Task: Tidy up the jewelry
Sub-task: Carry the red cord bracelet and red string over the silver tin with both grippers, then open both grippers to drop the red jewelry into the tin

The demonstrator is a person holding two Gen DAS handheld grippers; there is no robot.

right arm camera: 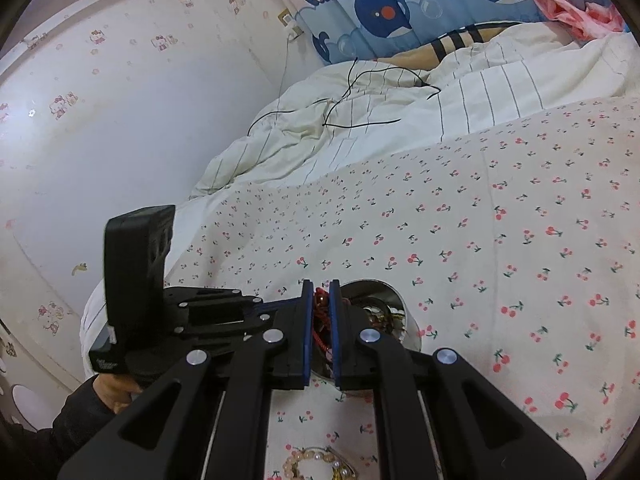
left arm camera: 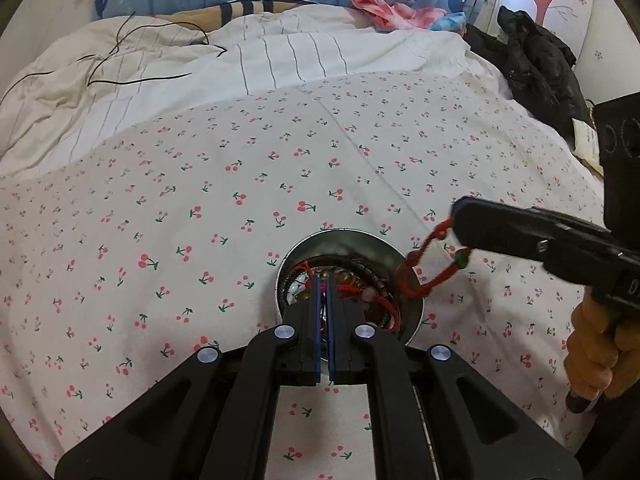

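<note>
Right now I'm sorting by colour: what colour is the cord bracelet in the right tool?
Red, with a small green bead; the bracelet shows best in the left wrist view.

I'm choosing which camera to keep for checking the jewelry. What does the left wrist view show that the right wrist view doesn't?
Only the left wrist view shows the whole red cord bracelet dangling from the shut right gripper over the tin's rim, and a black jacket. Only the right wrist view shows a pearl bead bracelet on the sheet near the bottom edge, and the wall. Both show the round metal tin with jewelry inside, on the cherry-print sheet.
</note>
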